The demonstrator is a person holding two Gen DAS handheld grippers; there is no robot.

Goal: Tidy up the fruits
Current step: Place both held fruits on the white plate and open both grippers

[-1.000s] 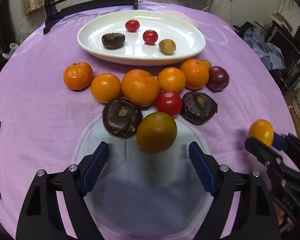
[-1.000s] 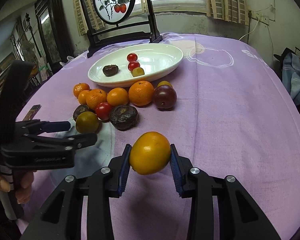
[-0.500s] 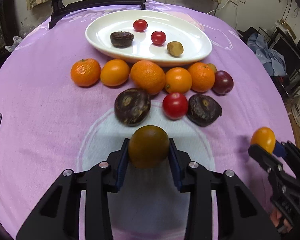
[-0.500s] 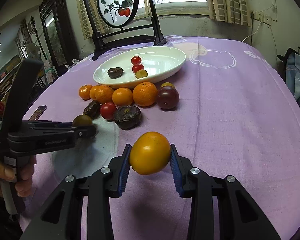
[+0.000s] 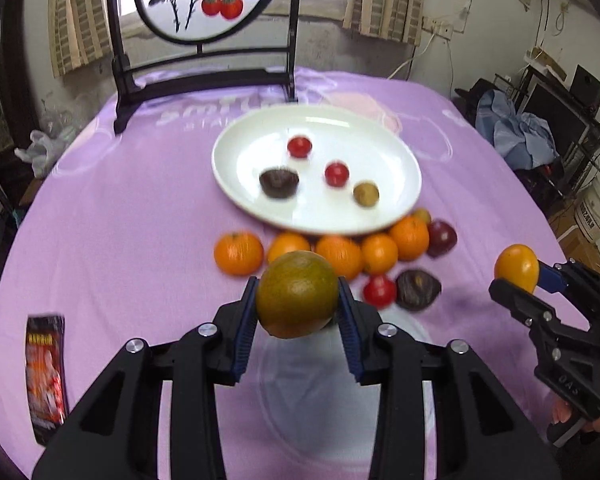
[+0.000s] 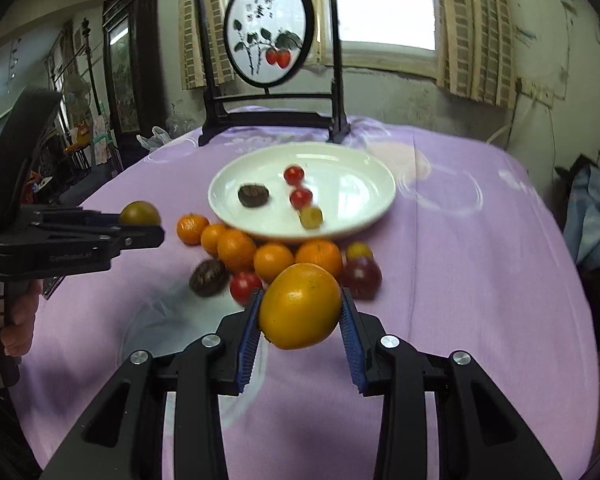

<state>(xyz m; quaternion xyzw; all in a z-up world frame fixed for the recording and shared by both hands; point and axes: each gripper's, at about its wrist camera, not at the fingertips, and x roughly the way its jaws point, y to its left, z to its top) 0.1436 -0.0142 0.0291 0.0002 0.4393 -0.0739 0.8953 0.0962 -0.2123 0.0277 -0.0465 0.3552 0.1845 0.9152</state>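
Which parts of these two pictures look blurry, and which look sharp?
Left wrist view: the greenish fruit in the left gripper is sharp, while the white plate and the loose fruit on the cloth are motion-smeared. Right wrist view: the orange fruit in the right gripper is crisp, the plate smeared, the window overexposed.

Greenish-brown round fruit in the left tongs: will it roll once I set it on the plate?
Probably: the greenish-brown round fruit looks nearly spherical and smooth. The glossy white oval plate looks shallow, so release it gently near the centre; its raised rim may stop a slow roll.
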